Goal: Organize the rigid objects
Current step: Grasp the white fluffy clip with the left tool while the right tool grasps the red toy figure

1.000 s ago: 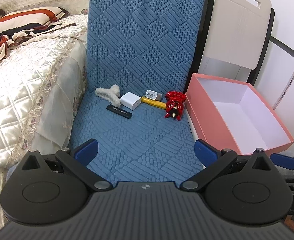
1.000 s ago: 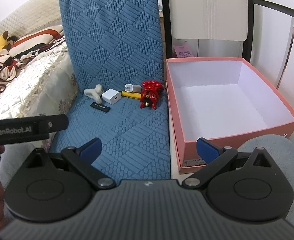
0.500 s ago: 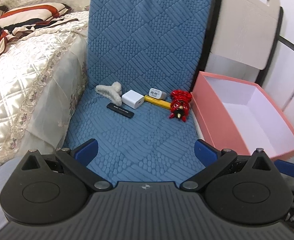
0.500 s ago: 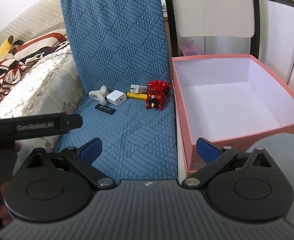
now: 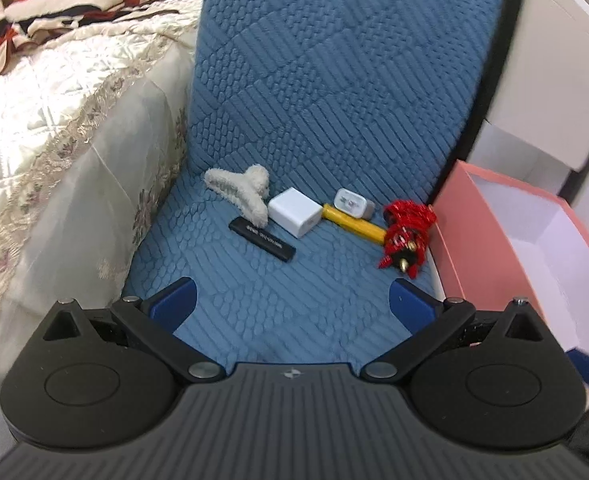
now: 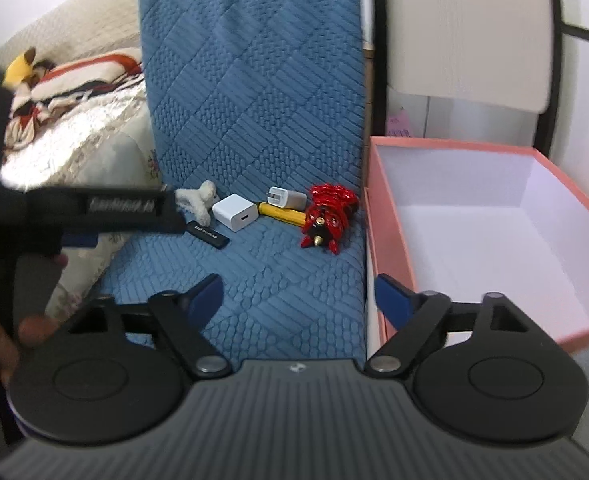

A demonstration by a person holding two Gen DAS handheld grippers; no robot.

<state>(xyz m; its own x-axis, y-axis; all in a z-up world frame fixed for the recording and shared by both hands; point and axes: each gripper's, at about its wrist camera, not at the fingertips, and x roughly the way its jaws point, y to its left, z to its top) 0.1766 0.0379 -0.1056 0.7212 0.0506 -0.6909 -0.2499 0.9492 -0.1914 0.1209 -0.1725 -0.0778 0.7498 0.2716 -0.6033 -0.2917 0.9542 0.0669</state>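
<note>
My right gripper (image 6: 296, 294) has just been closing yet grips nothing, jaws parted – ahead of it lies the spiky red toy figure (image 6: 328, 216), beside the open pink cardboard box (image 6: 566, 176); probably light, rigid, best pinched across its body.

Home bedroom: quilted bedspread (image 5: 54, 120), striped pillow (image 5: 74, 4).
</note>
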